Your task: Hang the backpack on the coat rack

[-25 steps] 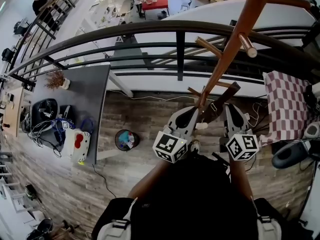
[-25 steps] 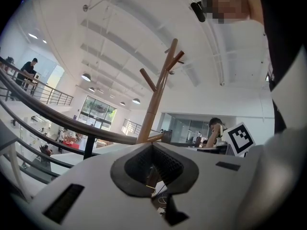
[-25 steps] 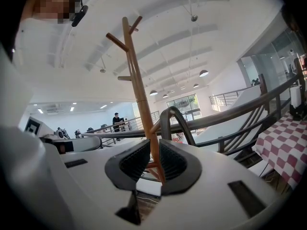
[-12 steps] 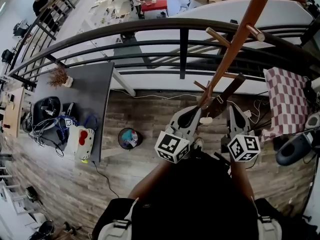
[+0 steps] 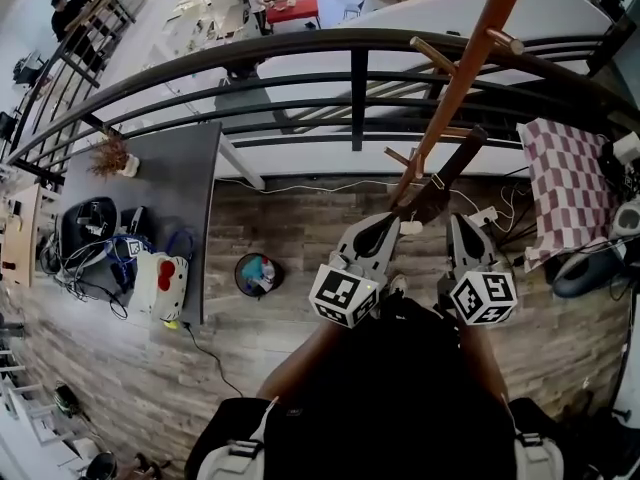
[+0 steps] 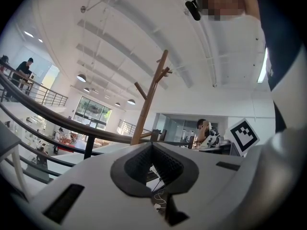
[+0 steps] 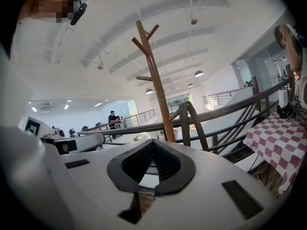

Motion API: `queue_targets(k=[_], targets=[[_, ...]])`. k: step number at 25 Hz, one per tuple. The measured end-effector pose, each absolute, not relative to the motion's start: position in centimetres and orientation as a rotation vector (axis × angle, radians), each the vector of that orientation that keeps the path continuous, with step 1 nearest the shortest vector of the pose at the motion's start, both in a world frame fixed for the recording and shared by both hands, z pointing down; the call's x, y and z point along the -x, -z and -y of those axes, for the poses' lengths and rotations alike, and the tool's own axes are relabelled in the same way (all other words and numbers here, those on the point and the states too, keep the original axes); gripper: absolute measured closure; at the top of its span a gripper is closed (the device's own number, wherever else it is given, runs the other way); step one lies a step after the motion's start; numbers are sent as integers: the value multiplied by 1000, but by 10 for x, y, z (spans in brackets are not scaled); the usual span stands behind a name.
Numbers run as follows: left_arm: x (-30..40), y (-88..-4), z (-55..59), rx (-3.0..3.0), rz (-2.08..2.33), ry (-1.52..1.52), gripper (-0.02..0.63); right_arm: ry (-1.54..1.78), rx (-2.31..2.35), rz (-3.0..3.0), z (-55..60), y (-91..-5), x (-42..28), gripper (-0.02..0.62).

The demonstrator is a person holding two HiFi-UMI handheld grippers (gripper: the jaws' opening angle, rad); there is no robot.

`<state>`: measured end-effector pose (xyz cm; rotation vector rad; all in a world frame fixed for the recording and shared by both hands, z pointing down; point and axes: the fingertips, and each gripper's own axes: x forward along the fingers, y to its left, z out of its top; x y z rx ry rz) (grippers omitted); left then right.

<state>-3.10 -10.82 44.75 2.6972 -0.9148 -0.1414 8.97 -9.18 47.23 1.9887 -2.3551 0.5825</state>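
Note:
The coat rack (image 5: 450,98) is a brown wooden pole with short pegs, standing just in front of the black railing. It also shows in the left gripper view as the coat rack (image 6: 148,104) and in the right gripper view as the coat rack (image 7: 156,80). My left gripper (image 5: 395,228) and right gripper (image 5: 455,226) are side by side near the pole's foot, both shut on nothing. The left gripper (image 6: 152,145) and right gripper (image 7: 153,142) have their pads together. A black bulk with grey buckled straps (image 5: 390,398) lies below them; I cannot tell if it is the backpack.
A curved black metal railing (image 5: 350,48) runs behind the rack, with a lower floor beyond it. A grey table (image 5: 175,183) with cables is at the left, and a small bin (image 5: 255,273) is on the wood floor. A checkered cloth (image 5: 570,183) lies at the right.
Both grippers have crept a little forward toward the foot of the rack and stay shut. The head view has shifted slightly.

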Motion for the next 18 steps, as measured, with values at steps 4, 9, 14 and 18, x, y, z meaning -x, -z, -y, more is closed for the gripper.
queue_targets(k=[4,9,14,18], targets=[[31,-450,101,-2692,912,142,598,-586,-1984,2360,84,-474,-88,581],[21,-450,95,-2694,919,136,598,-580,-1974,2388,82,-471,-92,581],[2,-442,93,-2697,937,124,598,-563,-1945,2417,81,-463,-103,581],[-13,-438,88,-2716,961,114,598,-550,-1928,2434,74,-461,-113,581]])
